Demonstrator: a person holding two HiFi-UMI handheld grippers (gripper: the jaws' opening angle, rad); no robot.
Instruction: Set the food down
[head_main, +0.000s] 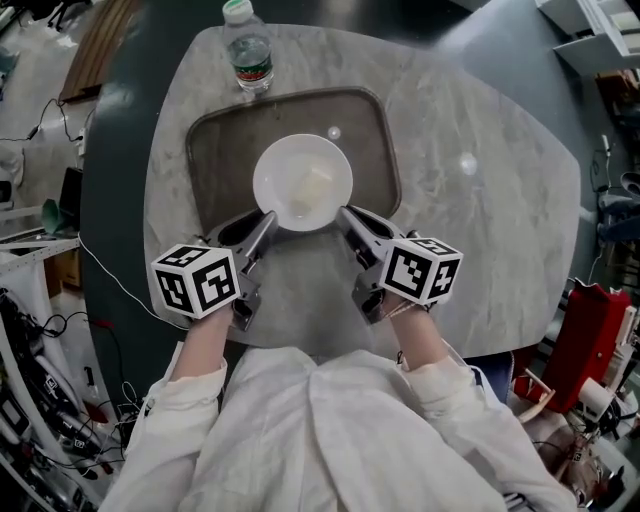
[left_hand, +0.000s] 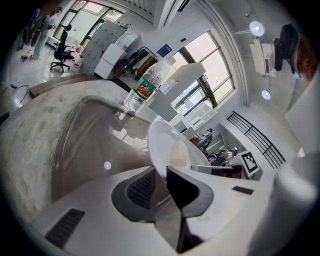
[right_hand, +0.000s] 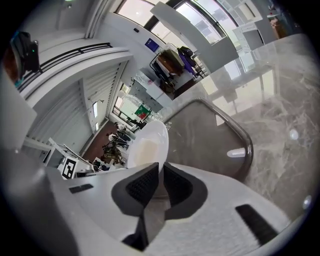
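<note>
A white bowl (head_main: 302, 182) with pale food (head_main: 313, 186) in it hangs over the brown tray (head_main: 215, 150) on the marble table. My left gripper (head_main: 270, 218) is shut on the bowl's near-left rim, and my right gripper (head_main: 345, 213) is shut on its near-right rim. In the left gripper view the bowl (left_hand: 172, 150) stands on edge between the dark pads (left_hand: 142, 187). The right gripper view shows the bowl (right_hand: 147, 145) pinched the same way between the pads (right_hand: 175, 186). Whether the bowl's base touches the tray cannot be told.
A clear water bottle (head_main: 247, 50) with a green label stands just beyond the tray's far rim. The marble table (head_main: 480, 190) spreads to the right of the tray. A red box (head_main: 592, 330) and cluttered cables lie on the floor beside the table.
</note>
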